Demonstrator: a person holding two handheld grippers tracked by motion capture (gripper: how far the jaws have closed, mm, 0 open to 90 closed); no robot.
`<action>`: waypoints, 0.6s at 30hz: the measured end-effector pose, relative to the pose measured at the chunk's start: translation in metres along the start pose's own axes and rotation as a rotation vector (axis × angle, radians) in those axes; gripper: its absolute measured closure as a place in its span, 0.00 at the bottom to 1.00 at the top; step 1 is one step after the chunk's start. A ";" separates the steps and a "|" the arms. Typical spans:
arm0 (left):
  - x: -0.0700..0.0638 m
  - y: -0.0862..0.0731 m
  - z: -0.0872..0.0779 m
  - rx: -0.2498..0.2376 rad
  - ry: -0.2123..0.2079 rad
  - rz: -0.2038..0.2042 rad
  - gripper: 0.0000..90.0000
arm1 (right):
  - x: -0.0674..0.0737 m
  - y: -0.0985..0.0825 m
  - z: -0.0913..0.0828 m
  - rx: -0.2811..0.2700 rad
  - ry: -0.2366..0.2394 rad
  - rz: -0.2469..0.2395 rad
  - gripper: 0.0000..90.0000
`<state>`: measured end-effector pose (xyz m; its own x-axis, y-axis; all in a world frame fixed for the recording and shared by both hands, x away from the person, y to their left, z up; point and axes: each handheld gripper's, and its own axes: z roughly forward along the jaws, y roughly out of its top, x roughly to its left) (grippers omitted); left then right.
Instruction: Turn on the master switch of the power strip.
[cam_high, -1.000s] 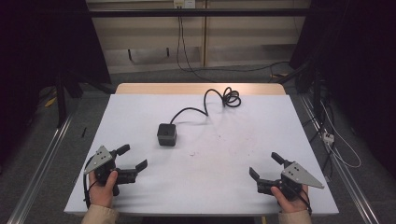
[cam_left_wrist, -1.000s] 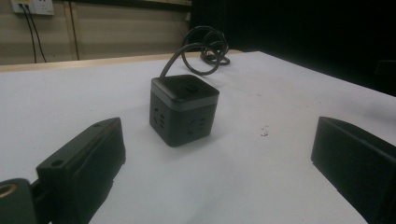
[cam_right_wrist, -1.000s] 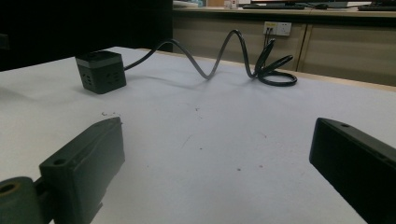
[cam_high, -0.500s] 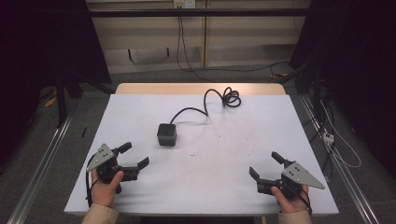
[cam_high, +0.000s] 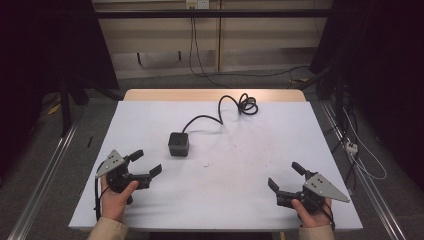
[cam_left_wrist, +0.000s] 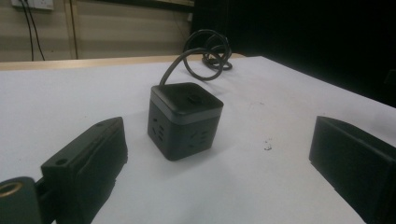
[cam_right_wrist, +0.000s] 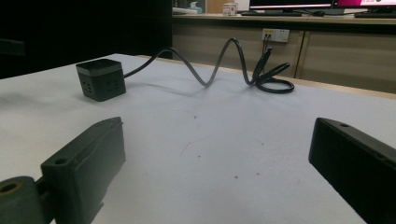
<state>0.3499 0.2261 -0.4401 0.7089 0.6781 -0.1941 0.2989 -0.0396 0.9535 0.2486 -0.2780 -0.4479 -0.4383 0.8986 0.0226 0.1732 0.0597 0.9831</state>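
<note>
A: Where was the matte black power cube?
B: On the white table, coiled cord behind it.
A: Your grippers?
B: Your left gripper had moved toward the cube, jaws apart; your right gripper stayed well right of it, gaping.

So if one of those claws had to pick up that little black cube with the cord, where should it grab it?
Probably across two opposite flat side walls of the cube, low on the body. The left gripper is nearer, already open and facing it. The cord leaves the far side, so coming from the near side should keep the jaws clear of it. The flat parallel walls suit two jaws.
</note>
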 end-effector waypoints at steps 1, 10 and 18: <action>0.000 0.000 0.001 0.004 -0.003 0.001 0.04 | 0.000 0.000 0.000 0.001 -0.003 0.001 0.04; 0.000 0.006 0.005 0.006 0.005 0.001 0.05 | -0.001 -0.001 -0.001 0.004 -0.005 0.004 0.04; 0.006 0.011 0.011 0.007 0.026 -0.021 0.07 | 0.001 -0.001 0.000 0.014 0.002 -0.001 0.04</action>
<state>0.3644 0.2220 -0.4329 0.6853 0.6980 -0.2079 0.3181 -0.0301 0.9476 0.2479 -0.2775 -0.4485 -0.4399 0.8978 0.0219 0.1853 0.0669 0.9804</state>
